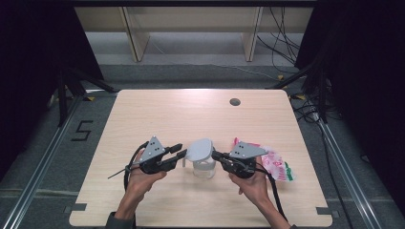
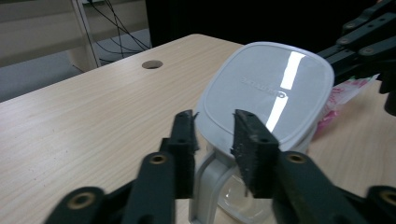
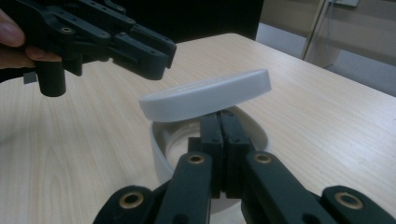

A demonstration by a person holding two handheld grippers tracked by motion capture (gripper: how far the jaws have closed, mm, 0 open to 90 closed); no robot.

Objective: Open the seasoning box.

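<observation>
Our right gripper (image 3: 219, 116) has its jaws pressed flat together with nothing between them; their tips sit under the raised edge of the pale grey, rounded-square plastic lid (image 3: 205, 95), which is tilted up off the clear plastic jar with a grey collar and side handle (image 1: 204, 168). Our left gripper (image 2: 215, 133) stands partly open on the handle side of the jar, its pads to either side of the near rim of the lid and not pressing on it.

The jar stands on the light wooden tabletop (image 1: 157, 114), near its front edge and between our two hands. A pink and white printed packet (image 1: 274, 164) lies just beside the right hand.

We judge the step in hand to be lid removal: the lid is lifted at one side but not yet clear of the jar.

For the next move:
1. Close the left gripper on the lid rim.
2. Keep the right gripper under the raised edge until that grip is firm.
3. Watch that the jar does not tip.
</observation>
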